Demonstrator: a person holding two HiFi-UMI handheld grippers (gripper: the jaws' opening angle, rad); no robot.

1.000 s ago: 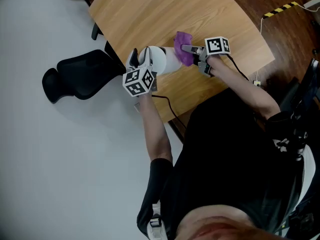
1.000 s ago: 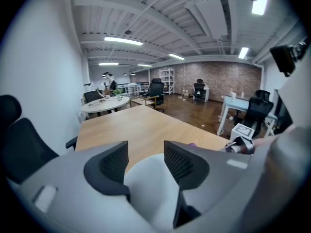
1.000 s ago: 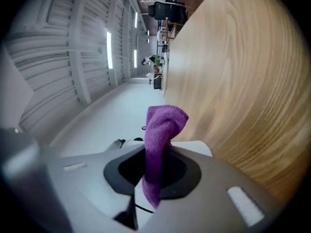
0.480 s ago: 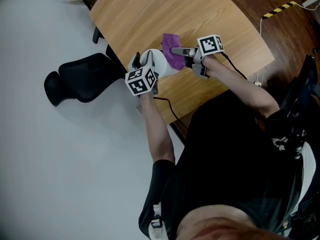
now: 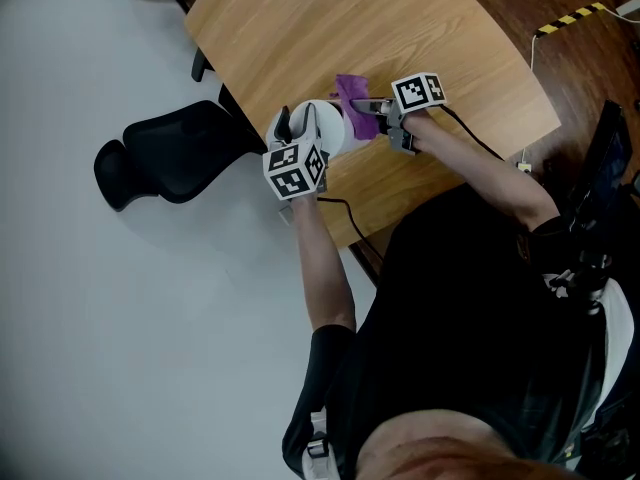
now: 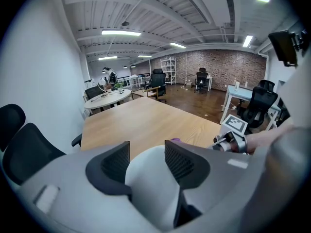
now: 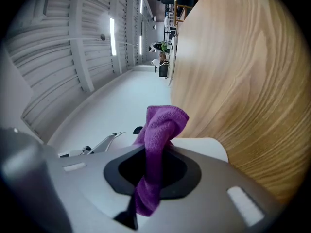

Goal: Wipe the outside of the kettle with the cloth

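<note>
The white kettle (image 5: 325, 128) stands near the table's left edge. My left gripper (image 5: 299, 125) reaches over it from the near side, and in the left gripper view the kettle's body (image 6: 150, 183) fills the gap between both pads (image 6: 115, 163). Its jaws have just been opening a little wider, still with the kettle between them. My right gripper (image 5: 364, 107) comes in level from the right, shut on the purple cloth (image 5: 352, 98). In the right gripper view the cloth (image 7: 163, 125) sticks out of the jaws and lies against the kettle (image 7: 206, 147).
The wooden table (image 5: 400, 18) ends just left of the kettle, above grey floor. A black office chair (image 5: 165, 148) stands by that edge. A black cable (image 5: 338, 206) runs off the near edge. Yellow-black tape (image 5: 570, 16) marks the floor at far right.
My right gripper has carried the purple cloth leftwards, closer onto the kettle's side. The left gripper stays on the kettle in much the same place.
</note>
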